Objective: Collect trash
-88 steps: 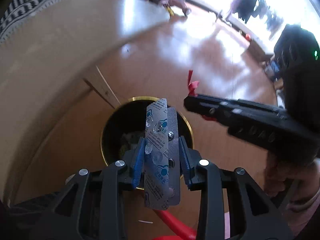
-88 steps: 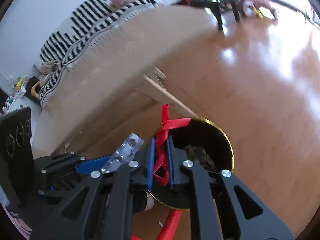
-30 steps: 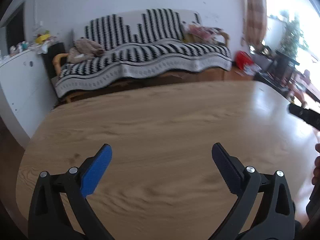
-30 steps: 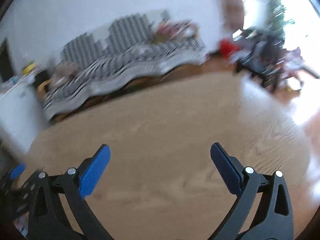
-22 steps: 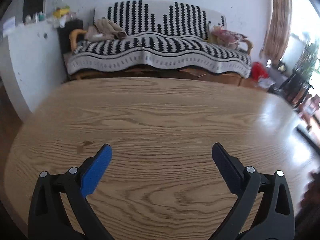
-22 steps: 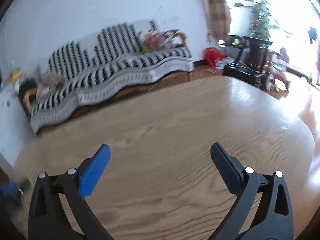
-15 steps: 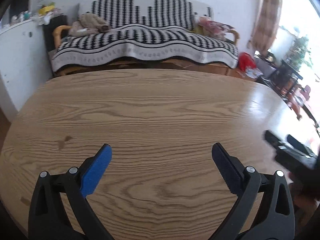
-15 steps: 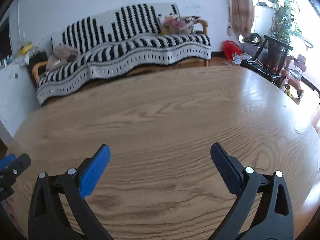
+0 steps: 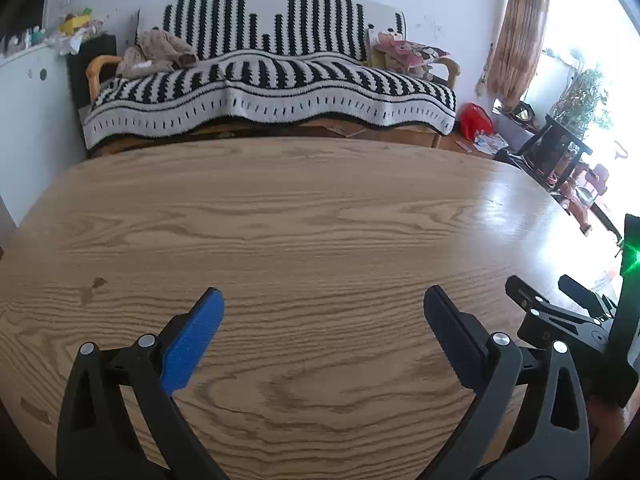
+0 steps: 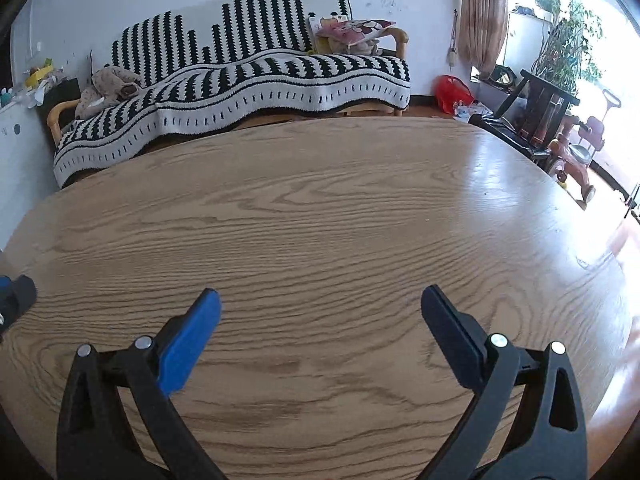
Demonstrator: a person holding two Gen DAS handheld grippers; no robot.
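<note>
Grippers over wooden counter (image 9: 320,220)
Left gripper (image 9: 322,312) and right gripper (image 10: 320,310) both hang spread wide, grasping nothing, facing a striped sofa (image 10: 248,64).

Trash out of view, both cameras.

**Table in front, sofa behind, clutter to the right**

The wooden table (image 9: 320,220) fills the lower and middle frame in both wrist views. Behind it, across the upper centre, stands a sofa (image 9: 272,80) against the wall. A cabinet (image 9: 24,120) sits at the upper left. At the upper right hangs a curtain (image 9: 516,28), with a plant stand (image 9: 560,148) below it and what may be a bag (image 9: 474,120) on the floor beside the sofa.
</note>
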